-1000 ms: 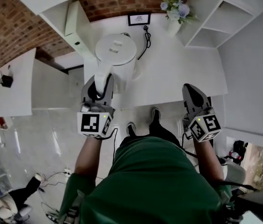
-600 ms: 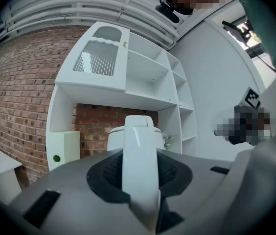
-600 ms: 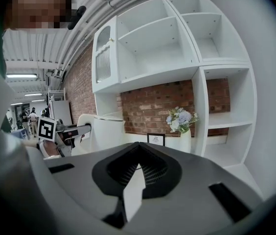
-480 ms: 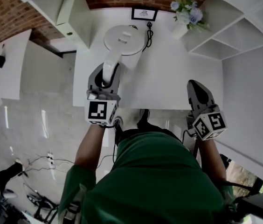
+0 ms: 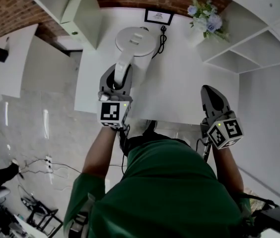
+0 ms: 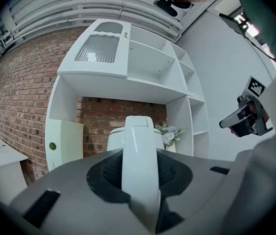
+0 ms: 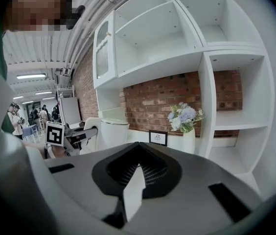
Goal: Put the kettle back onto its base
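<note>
Desk (image 5: 189, 88) | L tongs (image 6: 139, 177) grip kettle (image 5: 136, 41) | head view only: cord (image 5: 161, 39)

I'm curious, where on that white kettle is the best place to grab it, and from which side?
By its handle, coming from the person's side. The handle is a narrow strap jutting from the wide round kettle toward the person, slim enough for two jaws. The left gripper grips it that way now.
</note>
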Demonstrator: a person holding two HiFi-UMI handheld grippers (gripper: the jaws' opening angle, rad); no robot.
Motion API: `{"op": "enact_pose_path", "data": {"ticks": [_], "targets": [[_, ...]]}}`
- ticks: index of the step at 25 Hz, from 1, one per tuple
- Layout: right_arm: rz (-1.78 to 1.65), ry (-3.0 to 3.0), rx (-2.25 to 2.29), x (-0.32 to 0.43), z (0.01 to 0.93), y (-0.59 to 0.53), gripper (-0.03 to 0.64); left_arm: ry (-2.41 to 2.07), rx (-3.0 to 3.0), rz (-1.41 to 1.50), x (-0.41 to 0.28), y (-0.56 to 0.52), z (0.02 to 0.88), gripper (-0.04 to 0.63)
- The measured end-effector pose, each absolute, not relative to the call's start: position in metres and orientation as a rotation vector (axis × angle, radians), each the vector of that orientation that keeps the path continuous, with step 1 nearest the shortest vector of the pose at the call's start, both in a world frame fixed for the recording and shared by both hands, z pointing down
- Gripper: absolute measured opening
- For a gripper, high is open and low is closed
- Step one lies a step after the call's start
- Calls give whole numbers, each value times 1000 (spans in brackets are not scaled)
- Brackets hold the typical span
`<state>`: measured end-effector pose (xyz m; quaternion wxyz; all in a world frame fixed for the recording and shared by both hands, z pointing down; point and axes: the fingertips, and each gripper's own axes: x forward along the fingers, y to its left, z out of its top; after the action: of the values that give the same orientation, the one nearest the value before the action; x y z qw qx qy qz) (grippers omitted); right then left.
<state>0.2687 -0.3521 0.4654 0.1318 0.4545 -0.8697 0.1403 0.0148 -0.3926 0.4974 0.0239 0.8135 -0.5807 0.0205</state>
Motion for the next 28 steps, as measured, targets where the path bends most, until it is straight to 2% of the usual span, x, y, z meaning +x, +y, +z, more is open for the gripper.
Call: {"op": "enact_pose_path", "data": {"ticks": [19,28], "targets": [[435,-2495,1313,277,481,-361,12,-1894,2467,22,17,-410,519,118],[464,-2513,1312,253,481,-358,12,-1900,2449,48,18,-392,529,120]]}}
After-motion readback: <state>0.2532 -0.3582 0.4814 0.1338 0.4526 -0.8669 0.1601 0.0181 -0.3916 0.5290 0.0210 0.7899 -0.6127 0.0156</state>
